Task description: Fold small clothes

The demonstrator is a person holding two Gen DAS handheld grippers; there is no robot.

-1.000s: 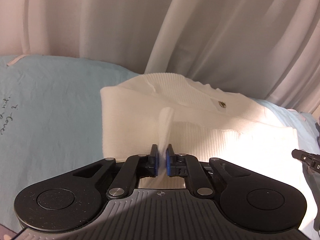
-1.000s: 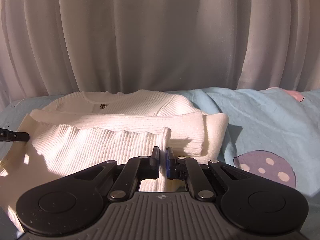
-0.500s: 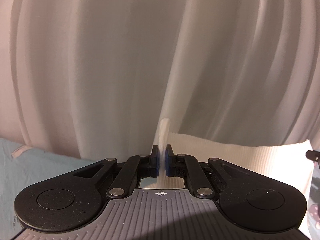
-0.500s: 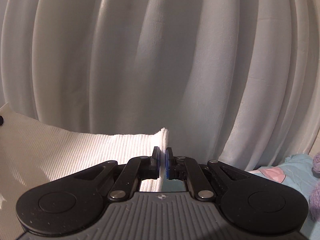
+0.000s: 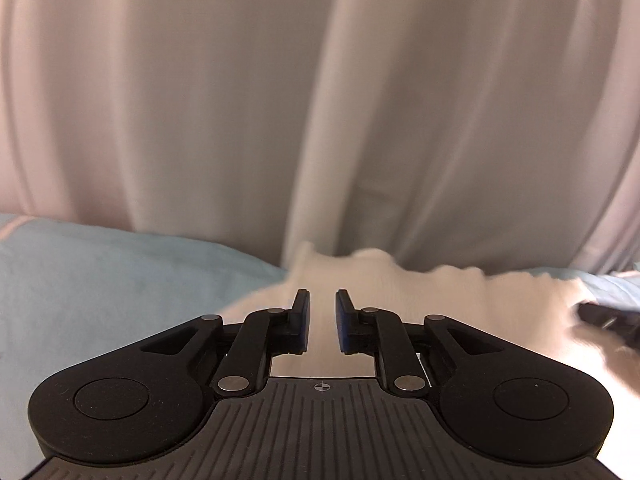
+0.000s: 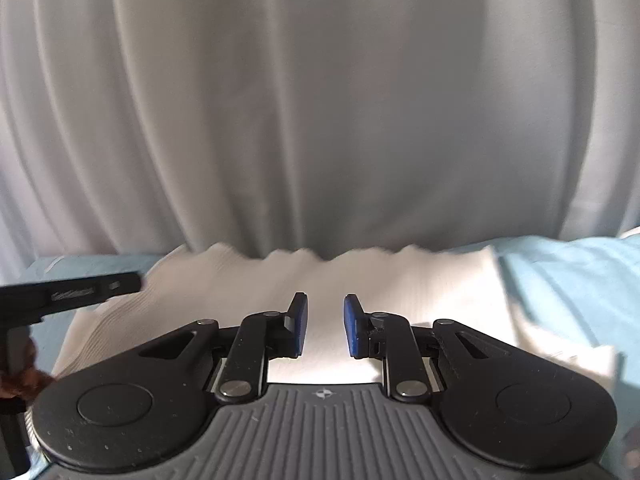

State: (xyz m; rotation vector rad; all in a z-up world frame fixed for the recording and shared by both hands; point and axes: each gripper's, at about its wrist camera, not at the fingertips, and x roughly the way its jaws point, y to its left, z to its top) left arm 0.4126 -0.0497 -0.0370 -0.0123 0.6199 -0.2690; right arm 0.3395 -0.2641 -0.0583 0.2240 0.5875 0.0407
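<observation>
Both jaws have just been opening and hold nothing; sweater [image 6: 328, 280] hem lies folded over toward the bed's [image 5: 100, 272] far edge, side folds remain

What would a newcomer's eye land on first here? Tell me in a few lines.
The white ribbed sweater lies on the light blue bedsheet, its wavy hem toward the pale curtain that fills the upper part of both views. In the foreground, the right gripper and left gripper hover over the knit; their jaws have just been opening and nothing is pinched between them.
</observation>
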